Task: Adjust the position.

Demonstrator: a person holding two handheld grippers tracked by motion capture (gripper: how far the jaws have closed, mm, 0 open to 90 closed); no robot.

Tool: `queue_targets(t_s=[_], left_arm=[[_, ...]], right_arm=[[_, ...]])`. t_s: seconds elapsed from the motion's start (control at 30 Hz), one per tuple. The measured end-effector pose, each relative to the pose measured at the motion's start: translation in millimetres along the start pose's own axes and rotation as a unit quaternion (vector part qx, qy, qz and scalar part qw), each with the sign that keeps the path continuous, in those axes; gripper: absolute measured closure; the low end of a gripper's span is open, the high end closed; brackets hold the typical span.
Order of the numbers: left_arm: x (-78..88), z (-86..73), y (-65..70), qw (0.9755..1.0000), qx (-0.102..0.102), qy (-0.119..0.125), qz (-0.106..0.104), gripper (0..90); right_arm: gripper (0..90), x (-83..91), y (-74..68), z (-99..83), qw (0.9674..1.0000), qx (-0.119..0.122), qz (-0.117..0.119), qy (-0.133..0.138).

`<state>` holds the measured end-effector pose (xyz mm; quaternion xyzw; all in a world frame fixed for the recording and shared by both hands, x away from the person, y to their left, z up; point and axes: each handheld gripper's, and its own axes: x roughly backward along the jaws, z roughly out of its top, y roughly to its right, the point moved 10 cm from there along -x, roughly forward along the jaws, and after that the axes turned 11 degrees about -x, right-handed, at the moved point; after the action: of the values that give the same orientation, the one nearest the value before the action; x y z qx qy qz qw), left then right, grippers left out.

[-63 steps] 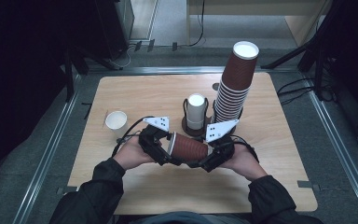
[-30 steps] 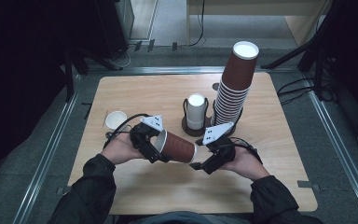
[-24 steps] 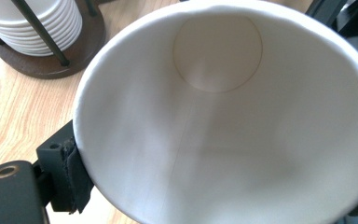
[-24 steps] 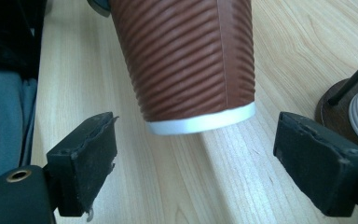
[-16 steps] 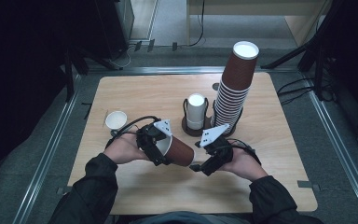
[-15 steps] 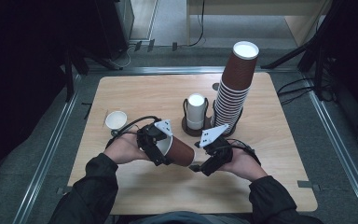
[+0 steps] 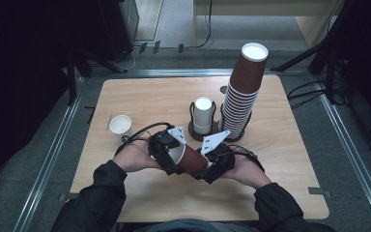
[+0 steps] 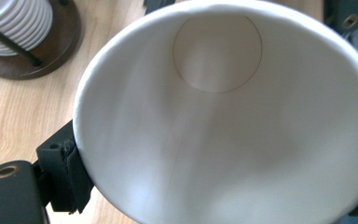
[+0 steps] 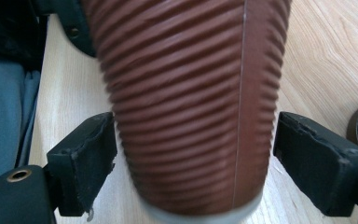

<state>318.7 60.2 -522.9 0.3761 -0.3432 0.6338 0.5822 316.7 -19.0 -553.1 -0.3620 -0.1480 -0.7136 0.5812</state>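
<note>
Lying sideways at lower centre, the ribbed brown cup (image 7: 192, 159) shows a white inside. The left gripper (image 7: 166, 155) is clamped on its rim. The right gripper (image 7: 211, 166) has its jaws apart around its base.

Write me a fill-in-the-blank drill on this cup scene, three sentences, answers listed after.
1. The brown ribbed cup is held on its ____ between the two grippers.
2. The left gripper grips the cup at its ____ end.
3. In the right gripper view, one of the right gripper's fingers stands ____ the cup's wall.

Missing words: side; open (rim); apart from
</note>
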Motion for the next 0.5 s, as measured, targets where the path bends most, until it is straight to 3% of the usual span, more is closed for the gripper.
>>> queue_targets(t_s=[0.07, 0.5], left_arm=[[-0.4, 1.6, 0.7, 1.0, -0.001, 0.003, 0.001, 7.9], [-2.1, 3.2, 2.5, 1.0, -0.008, 0.002, 0.002, 7.6]], right_arm=[[14.9, -1.7, -0.9, 1.3, 0.9999, 0.012, -0.003, 0.002], [21.3, -6.6, -6.4, 3.1, 0.9996, 0.027, 0.003, 0.001]])
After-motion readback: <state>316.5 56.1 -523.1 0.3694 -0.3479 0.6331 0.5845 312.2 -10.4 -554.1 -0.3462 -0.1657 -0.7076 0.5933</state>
